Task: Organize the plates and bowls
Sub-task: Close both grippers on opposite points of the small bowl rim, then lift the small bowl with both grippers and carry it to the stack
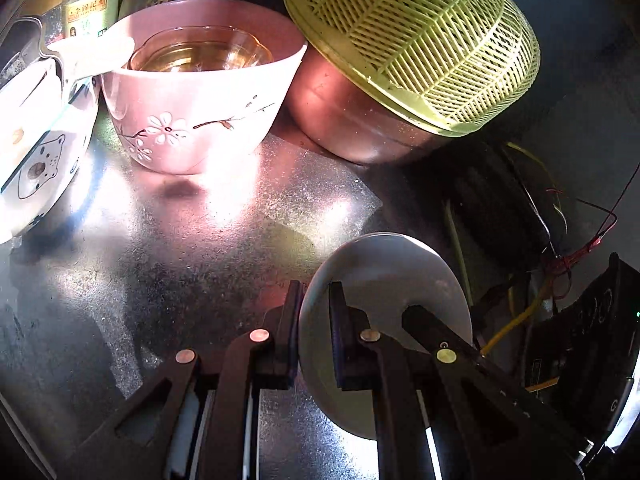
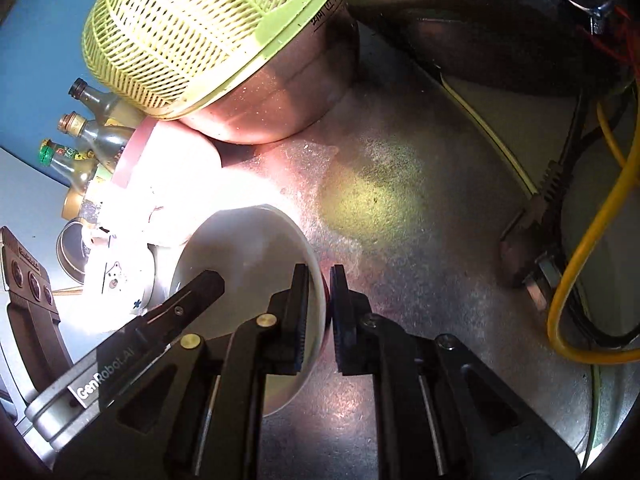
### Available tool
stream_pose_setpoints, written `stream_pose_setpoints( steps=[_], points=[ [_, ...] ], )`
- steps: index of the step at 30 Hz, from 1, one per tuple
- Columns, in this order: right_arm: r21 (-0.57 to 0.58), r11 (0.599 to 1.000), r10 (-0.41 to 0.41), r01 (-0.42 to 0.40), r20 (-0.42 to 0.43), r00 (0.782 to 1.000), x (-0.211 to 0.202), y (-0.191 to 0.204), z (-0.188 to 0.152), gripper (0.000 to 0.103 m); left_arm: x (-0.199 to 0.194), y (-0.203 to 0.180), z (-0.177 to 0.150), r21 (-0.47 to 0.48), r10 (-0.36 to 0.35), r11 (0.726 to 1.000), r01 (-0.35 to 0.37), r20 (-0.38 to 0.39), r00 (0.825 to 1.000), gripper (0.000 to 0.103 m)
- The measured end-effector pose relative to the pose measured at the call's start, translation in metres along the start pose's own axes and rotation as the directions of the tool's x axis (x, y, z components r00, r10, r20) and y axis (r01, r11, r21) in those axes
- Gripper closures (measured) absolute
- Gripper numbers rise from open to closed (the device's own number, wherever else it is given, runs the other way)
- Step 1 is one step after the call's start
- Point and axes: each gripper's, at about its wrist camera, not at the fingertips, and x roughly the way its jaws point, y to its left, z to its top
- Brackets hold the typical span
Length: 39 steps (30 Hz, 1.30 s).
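A small white bowl (image 1: 380, 264) hangs just above the metal tabletop (image 1: 160, 240), gripped by both grippers on opposite sides of its rim. My left gripper (image 1: 316, 292) is shut on the rim. One finger (image 1: 424, 320) of the right gripper reaches in from the right. In the right wrist view my right gripper (image 2: 320, 276) is shut on the white bowl's (image 2: 248, 248) rim, and a left finger (image 2: 200, 292) holds the far side. Behind stand a pink flowered bowl (image 1: 192, 120) with a glass bowl (image 1: 200, 54) inside and a bear-print bowl (image 1: 36, 152).
A metal bowl (image 1: 352, 120) capped by an upturned green basket (image 1: 420, 32) stands at the back right. Bottles (image 1: 88, 0) line the back left. Yellow, red and black cables (image 1: 560, 260) and a plug (image 2: 528, 248) lie along the right edge.
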Motion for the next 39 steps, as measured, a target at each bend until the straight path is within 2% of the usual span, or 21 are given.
stream_pose_setpoints(
  steps=[5,14,24,39],
  points=[
    [-0.022,0.999,0.030,-0.030,-0.009,1.000,-0.021,0.014,-0.028,0.092,-0.044,0.012,-0.034,-0.005,0.013,1.000,-0.013,0.018,1.000,0.092],
    [-0.097,0.993,0.059,-0.062,-0.039,0.997,-0.049,0.044,-0.078,0.092,-0.107,0.036,-0.074,-0.031,0.056,0.998,-0.054,0.055,0.997,0.092],
    [-0.178,0.977,0.102,-0.114,-0.076,0.992,-0.063,0.078,-0.115,0.092,-0.152,0.057,-0.106,-0.084,0.116,0.991,-0.108,0.100,0.988,0.092],
    [-0.286,0.938,0.159,-0.198,-0.152,0.975,-0.061,0.126,-0.151,0.091,-0.205,0.106,-0.138,-0.196,0.204,0.965,-0.174,0.148,0.968,0.092]
  ],
)
